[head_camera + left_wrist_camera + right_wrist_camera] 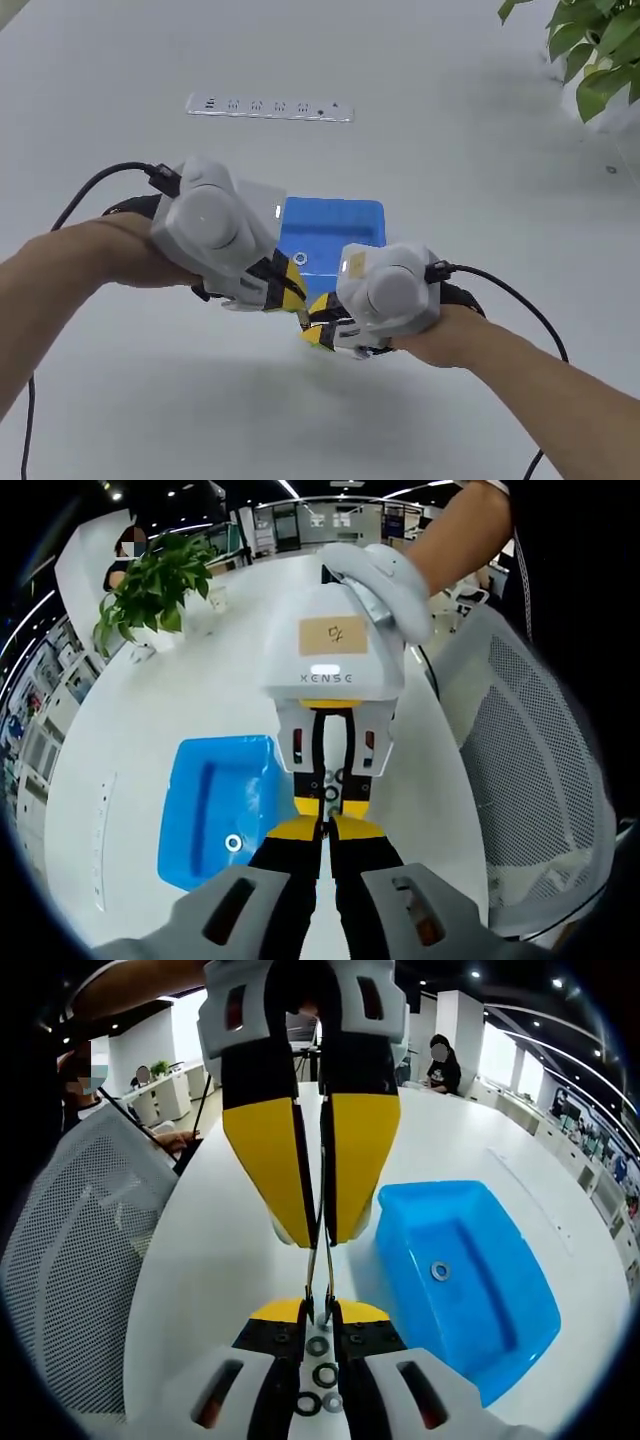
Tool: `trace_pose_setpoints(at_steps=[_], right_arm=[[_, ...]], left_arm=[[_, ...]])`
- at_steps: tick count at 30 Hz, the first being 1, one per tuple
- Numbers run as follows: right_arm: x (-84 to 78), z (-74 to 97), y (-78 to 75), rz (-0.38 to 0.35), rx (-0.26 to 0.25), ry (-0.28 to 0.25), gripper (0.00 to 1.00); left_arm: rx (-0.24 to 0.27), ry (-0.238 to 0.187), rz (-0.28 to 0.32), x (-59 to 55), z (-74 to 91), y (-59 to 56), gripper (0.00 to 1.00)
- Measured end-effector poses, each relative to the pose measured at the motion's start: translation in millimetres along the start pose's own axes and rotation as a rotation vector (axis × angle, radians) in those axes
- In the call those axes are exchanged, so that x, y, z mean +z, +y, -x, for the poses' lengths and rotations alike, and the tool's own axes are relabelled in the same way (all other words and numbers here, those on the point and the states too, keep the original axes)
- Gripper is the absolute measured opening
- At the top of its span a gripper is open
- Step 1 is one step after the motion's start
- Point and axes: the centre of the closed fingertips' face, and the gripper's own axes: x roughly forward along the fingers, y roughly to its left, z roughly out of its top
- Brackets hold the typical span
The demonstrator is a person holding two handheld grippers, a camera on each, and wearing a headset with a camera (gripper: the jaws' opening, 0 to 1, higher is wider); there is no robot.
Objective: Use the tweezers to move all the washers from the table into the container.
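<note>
Jaws of the left gripper (320, 1230) are pressed together on a pair of slim steel tweezers (320, 1270), clamped near the upper end so that the points project forward towards the work. Jaws of the right gripper (320, 1312) stand narrowly apart with the tweezer points between their yellow tips. Whether they bear on the tweezers cannot be determined.

The two grippers face each other nose to nose over the white worktop (450, 150). In my judgement this serves to steady or align the tweezers before a pick.

Four small metal ring washers (325, 1373) lie in a close group on the worktop, seen through the gap of the right jaws and directly beyond the tweezer points. One further washer (440, 1271) already rests on the floor of the shallow blue plastic container (470, 1300), which sits just beside the grippers, keeping the carry short.

Assessment: task at an early stage, with one washer in and four outstanding. The washers lie flat and touch one another, so lifting a single one cleanly is the likely difficulty.
</note>
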Motion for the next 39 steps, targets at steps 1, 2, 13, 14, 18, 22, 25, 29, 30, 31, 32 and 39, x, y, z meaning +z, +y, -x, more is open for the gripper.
trace_pose_setpoints(at_steps=[1,2,13,14,18,22,25,29,30,31,32,39], right_arm=[[0.1,0.0,0.4,-0.002,0.001,-0.001,0.12],[0.1,-0.2,0.4,-0.001,0.001,-0.001,0.12],[0.2,-0.9,0.1,-0.002,0.003,-0.001,0.12],[0.2,-0.9,0.1,-0.002,0.003,-0.001,0.12],[-0.4,-0.6,-0.4,-0.012,0.001,0.002,0.12],[-0.9,-0.6,-0.6,-0.016,0.0,0.003,0.11],[-1.2,-0.6,-0.5,-0.019,0.001,0.003,0.11],[-1.3,-0.7,-0.6,-0.017,0.0,0.004,0.1],[-1.2,-0.7,-0.5,-0.017,0.0,0.004,0.1],[-1.2,-0.6,-0.5,-0.018,0.001,0.004,0.1],[-0.9,-0.3,-0.3,-0.016,0.0,0.005,0.1],[-0.3,0.0,0.6,-0.014,0.004,0.004,0.1]], left_arm=[[-0.001,0.002,-0.002,-0.3,-0.4,-0.7,0.07],[-0.003,0.005,-0.004,-0.5,-1.0,-1.7,0.07],[-0.003,-0.006,-0.002,1.6,-1.7,-1.3,0.07],[-0.003,-0.008,0.0,2.0,-1.9,-1.1,0.07],[-0.004,-0.013,0.002,2.8,-2.4,-0.7,0.06],[-0.005,-0.016,0.003,3.2,-3.0,-0.4,0.06],[-0.005,-0.017,0.005,3.4,-3.1,-0.5,0.06],[-0.004,-0.017,0.004,3.2,-3.1,-0.1,0.06],[-0.005,-0.017,0.005,3.2,-3.1,-0.3,0.06],[-0.005,-0.017,0.004,3.2,-3.1,-0.4,0.06],[-0.004,-0.016,0.003,3.2,-3.0,-0.4,0.06],[-0.006,-0.015,0.001,2.9,-2.3,-0.5,0.06]])
